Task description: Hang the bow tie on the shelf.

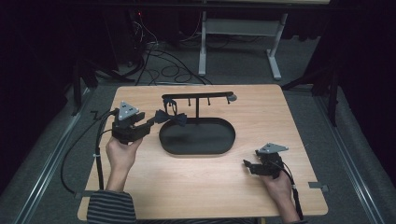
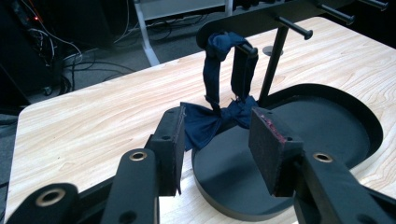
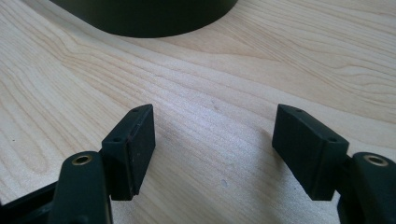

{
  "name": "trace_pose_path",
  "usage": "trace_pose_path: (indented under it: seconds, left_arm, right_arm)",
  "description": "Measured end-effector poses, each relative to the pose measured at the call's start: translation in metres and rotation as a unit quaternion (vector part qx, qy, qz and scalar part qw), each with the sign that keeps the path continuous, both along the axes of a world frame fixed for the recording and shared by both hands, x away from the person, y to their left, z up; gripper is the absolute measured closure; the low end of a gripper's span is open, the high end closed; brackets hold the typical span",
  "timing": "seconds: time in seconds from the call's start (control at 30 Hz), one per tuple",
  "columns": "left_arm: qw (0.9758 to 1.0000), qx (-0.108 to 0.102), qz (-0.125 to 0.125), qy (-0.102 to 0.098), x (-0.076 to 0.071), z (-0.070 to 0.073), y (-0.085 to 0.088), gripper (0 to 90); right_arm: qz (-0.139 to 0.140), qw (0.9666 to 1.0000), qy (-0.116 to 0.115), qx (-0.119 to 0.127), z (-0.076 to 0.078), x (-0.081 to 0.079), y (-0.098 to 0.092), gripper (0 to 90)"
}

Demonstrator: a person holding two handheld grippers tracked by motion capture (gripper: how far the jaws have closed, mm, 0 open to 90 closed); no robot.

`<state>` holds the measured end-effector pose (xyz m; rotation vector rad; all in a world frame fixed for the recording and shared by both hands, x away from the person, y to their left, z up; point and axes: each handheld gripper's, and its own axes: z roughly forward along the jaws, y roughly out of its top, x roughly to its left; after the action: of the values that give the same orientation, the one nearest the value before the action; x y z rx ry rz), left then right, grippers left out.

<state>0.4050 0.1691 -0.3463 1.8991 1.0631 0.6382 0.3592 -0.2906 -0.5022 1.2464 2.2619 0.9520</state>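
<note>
Bow tie: a dark blue cloth bow tie (image 2: 205,123) hangs by its strap from the left end peg of the black metal rack (image 1: 198,96), over the left rim of the black oval tray (image 1: 219,144).
Left gripper: the left gripper (image 2: 217,140) has its jaws apart, one on each side of the bow tie's left wing. The left pad sits right beside the cloth; I cannot tell if it touches. The right pad is clear of it.
Where it is: the bow tie is near the middle of the light wooden table (image 1: 196,182), a bit toward the far left.
Right gripper: the right gripper (image 3: 212,149) has its jaws wide apart with bare wood between them. It rests near the front right corner of the table, well apart from the bow tie.
In the way: the rack's thin post stands just behind the bow tie, and more pegs stick out along the bar.
Around: cables and a white frame lie on the floor past the far edge.
</note>
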Motion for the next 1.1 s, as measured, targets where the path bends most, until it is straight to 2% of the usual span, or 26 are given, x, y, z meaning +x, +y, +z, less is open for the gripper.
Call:
trace_pose_path:
  seconds: [0.17, 0.4, 1.1]
  left_arm:
    - [1.0000, 0.003, 0.002, 0.001, -0.006, -0.002, 0.005, 55.5]
    - [1.0000, -0.008, 0.002, 0.005, -0.013, -0.005, 0.011, 55.2]
    - [0.9995, -0.022, -0.008, 0.022, -0.030, -0.023, 0.015, 54.2]
  right_arm:
    - [0.000, 1.0000, 0.000, 0.000, 0.000, 0.000, 0.000, 31.5]
    - [0.000, 1.0000, 0.000, 0.000, 0.000, 0.000, 0.000, 31.4]
    - [0.000, 1.0000, 0.001, 0.000, 0.000, 0.000, 0.000, 31.5]
